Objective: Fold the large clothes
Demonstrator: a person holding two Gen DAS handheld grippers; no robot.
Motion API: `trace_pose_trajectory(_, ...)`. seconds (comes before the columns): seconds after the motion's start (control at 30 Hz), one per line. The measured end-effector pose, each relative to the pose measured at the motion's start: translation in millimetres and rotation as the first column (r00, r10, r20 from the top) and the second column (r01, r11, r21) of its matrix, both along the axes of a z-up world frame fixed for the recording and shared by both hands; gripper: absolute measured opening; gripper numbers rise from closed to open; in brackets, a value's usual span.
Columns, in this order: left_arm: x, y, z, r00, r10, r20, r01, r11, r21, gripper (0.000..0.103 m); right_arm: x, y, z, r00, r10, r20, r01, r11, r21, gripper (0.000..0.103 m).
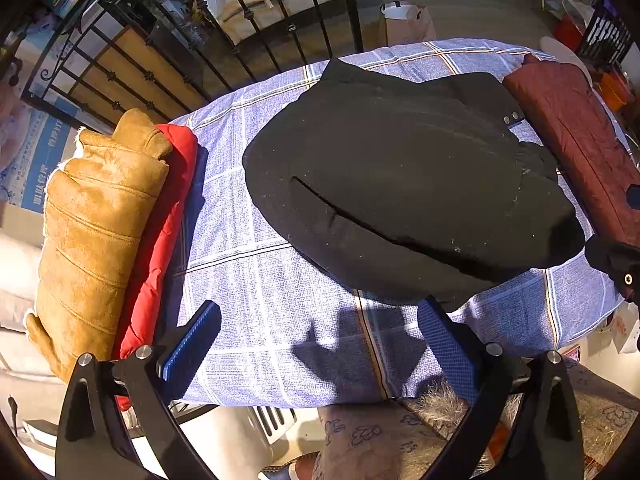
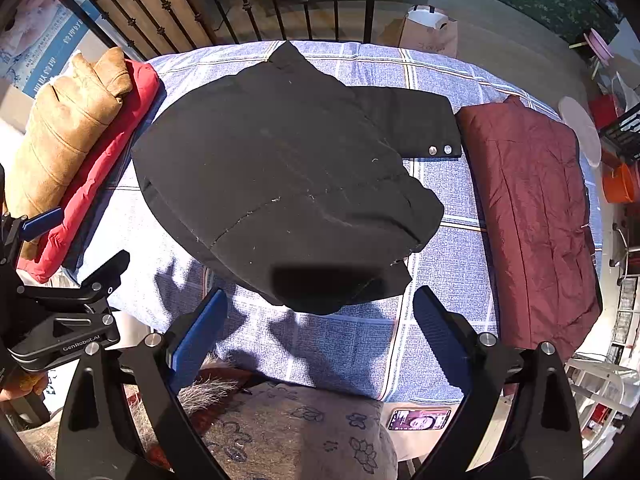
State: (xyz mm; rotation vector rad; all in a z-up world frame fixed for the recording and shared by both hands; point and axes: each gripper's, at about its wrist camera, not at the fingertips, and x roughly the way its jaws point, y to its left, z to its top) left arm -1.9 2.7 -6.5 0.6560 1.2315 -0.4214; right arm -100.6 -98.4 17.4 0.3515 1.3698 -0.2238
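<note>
A black jacket (image 1: 400, 184) (image 2: 280, 168) lies partly folded on the blue checked cloth of the table (image 1: 248, 280) (image 2: 352, 352), one sleeve with two metal snaps (image 2: 439, 149) reaching right. My left gripper (image 1: 320, 336) hovers open above the near edge of the cloth, just short of the jacket's hem, holding nothing. My right gripper (image 2: 320, 320) also stands open and empty, over the hem at the front. The left gripper's body (image 2: 60, 312) shows at the left in the right wrist view.
A folded tan suede coat (image 1: 96, 232) (image 2: 68, 128) rests on a folded red jacket (image 1: 160, 240) (image 2: 104, 160) at the table's left. A folded maroon garment (image 1: 580, 140) (image 2: 532, 208) lies at the right. A black iron railing (image 1: 248, 20) stands behind. A phone (image 2: 420, 419) lies below the table edge.
</note>
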Motion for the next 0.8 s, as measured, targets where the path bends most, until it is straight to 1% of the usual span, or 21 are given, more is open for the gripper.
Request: trace_pose_trajectory(0.8,-1.6,-0.6,-2.2,1.000,-0.006,-0.005,0.006,1.000,0.005,0.097,0.1,-0.8,-3.3,1.000,0.002,-0.005,-0.002,1.000,0.001,0.093)
